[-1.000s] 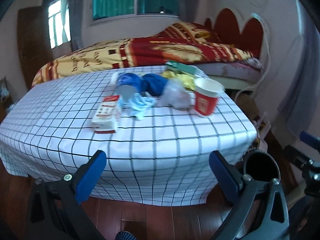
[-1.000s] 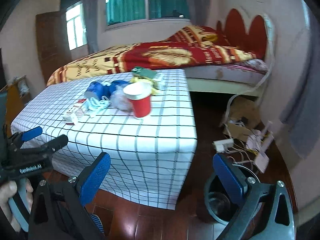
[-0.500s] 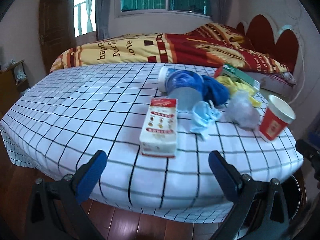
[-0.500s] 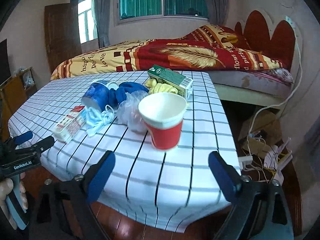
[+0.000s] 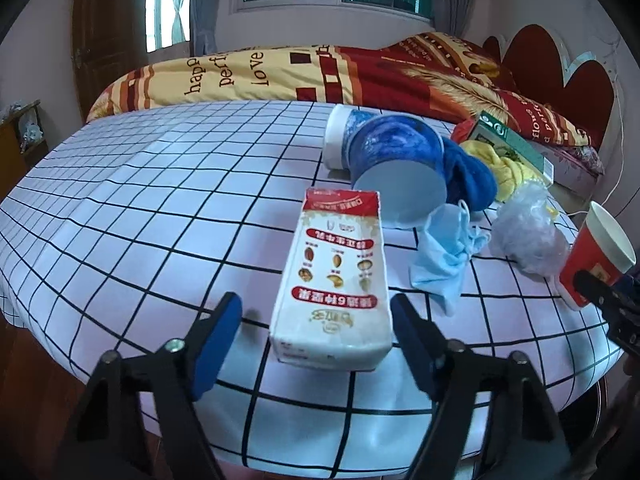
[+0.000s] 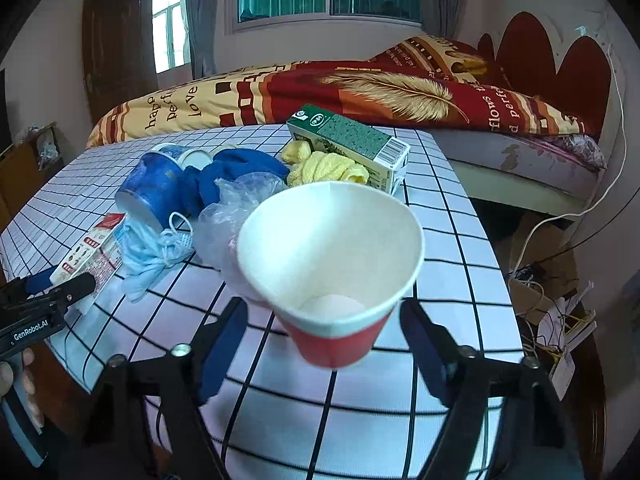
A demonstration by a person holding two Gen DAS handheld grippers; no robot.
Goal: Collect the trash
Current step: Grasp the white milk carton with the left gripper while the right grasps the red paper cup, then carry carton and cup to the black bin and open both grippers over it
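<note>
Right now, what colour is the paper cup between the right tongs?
Red outside with a white rim and interior; clearest in the right wrist view.

Left claw (image 5: 316, 330): wide open, 1 finger each side of the box
Box (image 5: 335, 276): white and red, flat on the worktop (image 5: 140, 208)

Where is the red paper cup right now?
The red paper cup stands upright near the table's right edge, between the right gripper's open jaws in that view, just in front of the crumpled clear plastic bag.
</note>
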